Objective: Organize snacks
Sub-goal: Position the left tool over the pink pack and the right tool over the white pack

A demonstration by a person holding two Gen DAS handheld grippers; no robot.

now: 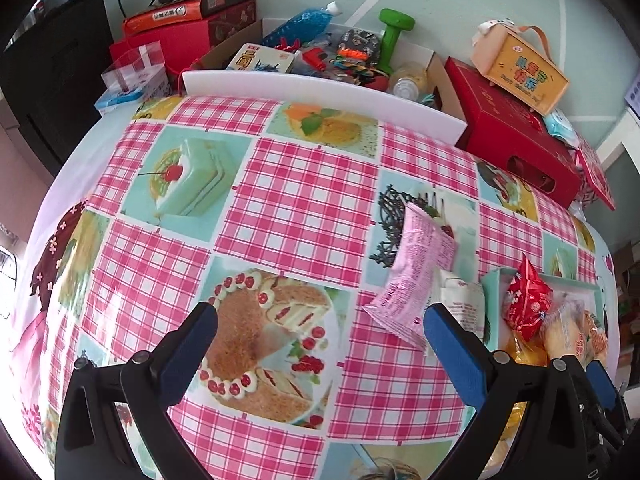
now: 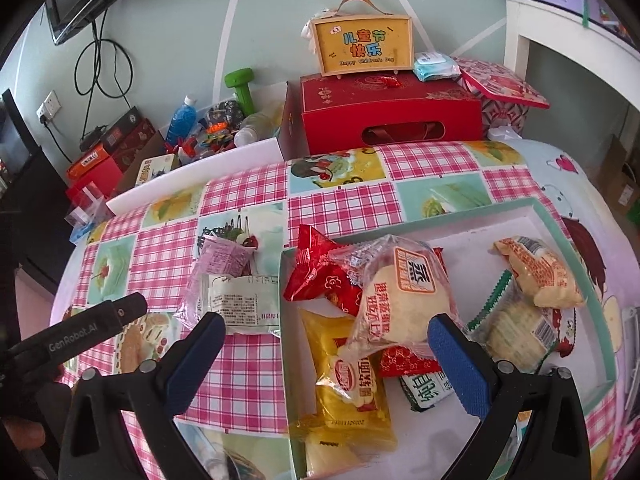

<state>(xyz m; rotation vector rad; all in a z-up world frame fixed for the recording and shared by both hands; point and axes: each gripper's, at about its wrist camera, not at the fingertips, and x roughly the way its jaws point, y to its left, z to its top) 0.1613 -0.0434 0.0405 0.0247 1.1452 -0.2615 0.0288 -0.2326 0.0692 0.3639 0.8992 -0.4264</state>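
Observation:
A shallow tray with a mint-green rim [image 2: 560,216] sits on the checked tablecloth and holds several snack packets: a red one [image 2: 316,276], a yellow one [image 2: 352,392], clear-wrapped buns [image 2: 400,300]. It also shows in the left wrist view [image 1: 490,280]. A pink packet [image 1: 416,276] and a white packet [image 1: 464,304] lie on the cloth just left of the tray; both show in the right wrist view, pink packet [image 2: 224,260], white packet [image 2: 244,304]. My left gripper [image 1: 320,344] is open and empty above the cloth. My right gripper [image 2: 326,356] is open and empty over the tray's left edge.
A red gift box [image 2: 392,116] with a yellow carry case [image 2: 362,46] on top stands at the table's back. A white-edged cardboard box of clutter [image 1: 320,60] holds a green dumbbell [image 1: 394,36] and a blue bottle [image 2: 182,118]. More red boxes [image 1: 180,32] stand at the back left.

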